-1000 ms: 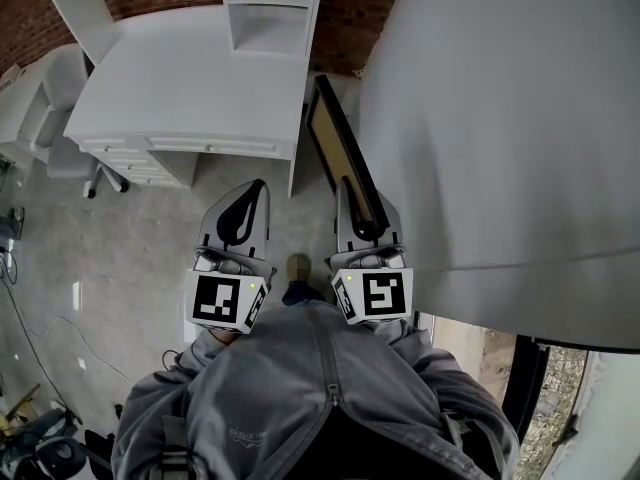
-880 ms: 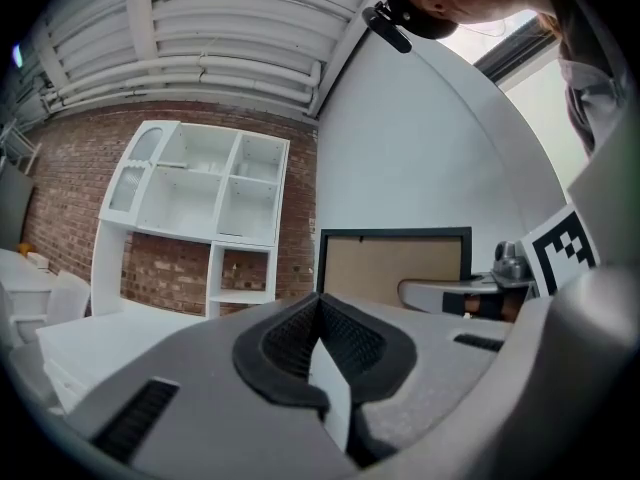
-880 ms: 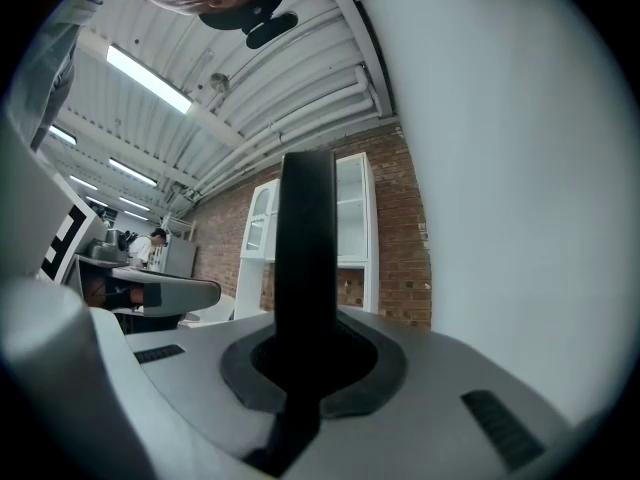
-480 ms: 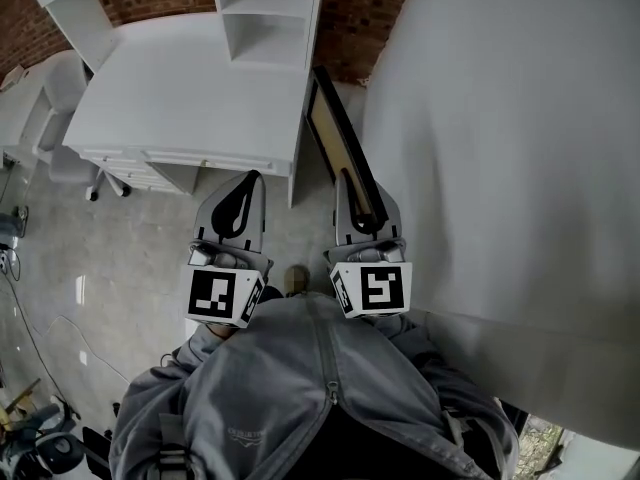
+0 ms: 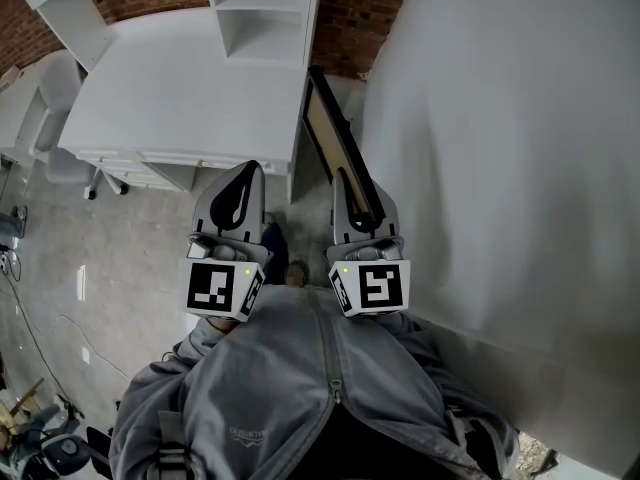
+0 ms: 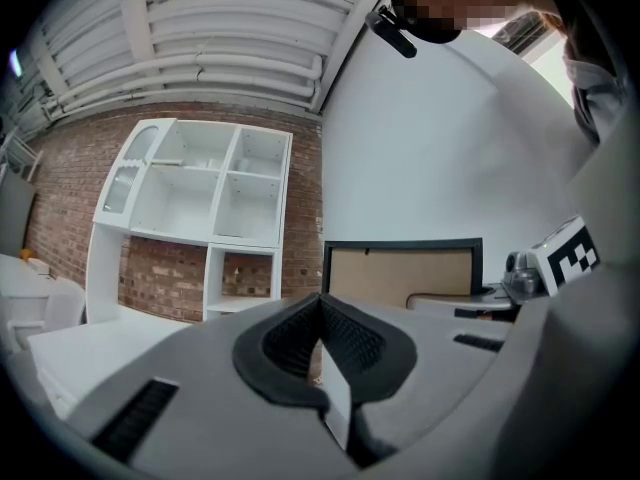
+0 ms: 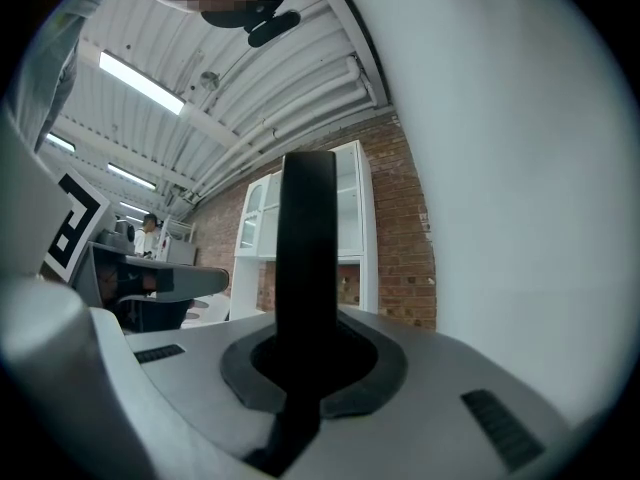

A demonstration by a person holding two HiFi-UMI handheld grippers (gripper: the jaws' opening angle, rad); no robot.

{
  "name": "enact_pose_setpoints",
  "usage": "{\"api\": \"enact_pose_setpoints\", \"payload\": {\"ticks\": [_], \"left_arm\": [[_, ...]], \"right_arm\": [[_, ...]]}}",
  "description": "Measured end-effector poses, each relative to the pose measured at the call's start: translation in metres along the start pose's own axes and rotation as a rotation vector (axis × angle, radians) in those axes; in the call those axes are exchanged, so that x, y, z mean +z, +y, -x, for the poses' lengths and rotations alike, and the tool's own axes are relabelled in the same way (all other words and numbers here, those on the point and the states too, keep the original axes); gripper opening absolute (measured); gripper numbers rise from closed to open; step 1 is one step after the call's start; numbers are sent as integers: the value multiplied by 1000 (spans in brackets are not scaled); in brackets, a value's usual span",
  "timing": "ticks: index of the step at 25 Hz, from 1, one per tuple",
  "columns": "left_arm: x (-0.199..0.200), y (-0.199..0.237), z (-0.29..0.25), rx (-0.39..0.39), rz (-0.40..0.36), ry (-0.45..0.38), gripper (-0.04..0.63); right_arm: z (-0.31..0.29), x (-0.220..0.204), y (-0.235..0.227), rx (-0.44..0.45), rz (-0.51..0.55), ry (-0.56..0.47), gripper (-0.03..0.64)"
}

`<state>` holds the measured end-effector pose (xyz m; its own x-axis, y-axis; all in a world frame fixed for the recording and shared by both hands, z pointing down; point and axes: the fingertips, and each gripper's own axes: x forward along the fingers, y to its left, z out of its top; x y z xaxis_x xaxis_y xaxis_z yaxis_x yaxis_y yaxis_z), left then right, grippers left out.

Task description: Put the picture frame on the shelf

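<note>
The right gripper (image 5: 345,180) grips the near end of the black-rimmed, tan-backed picture frame (image 5: 322,128), its long axis pointing ahead toward the white shelf unit (image 5: 262,13); left gripper (image 5: 252,171) fingers closed, empty.

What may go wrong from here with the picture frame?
The right gripper grips the picture frame by one edge only, so it may twist or slip. The left gripper is shut and empty, giving no support. The frame sits between the desk and the white wall and may knock one.
</note>
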<state>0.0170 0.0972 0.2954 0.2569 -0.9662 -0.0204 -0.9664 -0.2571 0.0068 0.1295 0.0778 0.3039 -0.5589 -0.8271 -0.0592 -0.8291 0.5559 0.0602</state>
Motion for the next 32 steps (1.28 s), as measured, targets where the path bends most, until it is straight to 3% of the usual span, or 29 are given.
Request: {"api": "enact_pose_setpoints", "payload": {"ticks": [10,24,32], "left_arm": [[-12,43,-48,-23,1,15,6],[-16,129,-144,-47,33,21,6],[-13,166,-196,-105,29,17,6]], "right_arm": [[-57,-8,-5,-27,24,-4,32],[-181,-15,-18,-48,63,24,32],[-242,-15,-27,-94,79,23,32]]}}
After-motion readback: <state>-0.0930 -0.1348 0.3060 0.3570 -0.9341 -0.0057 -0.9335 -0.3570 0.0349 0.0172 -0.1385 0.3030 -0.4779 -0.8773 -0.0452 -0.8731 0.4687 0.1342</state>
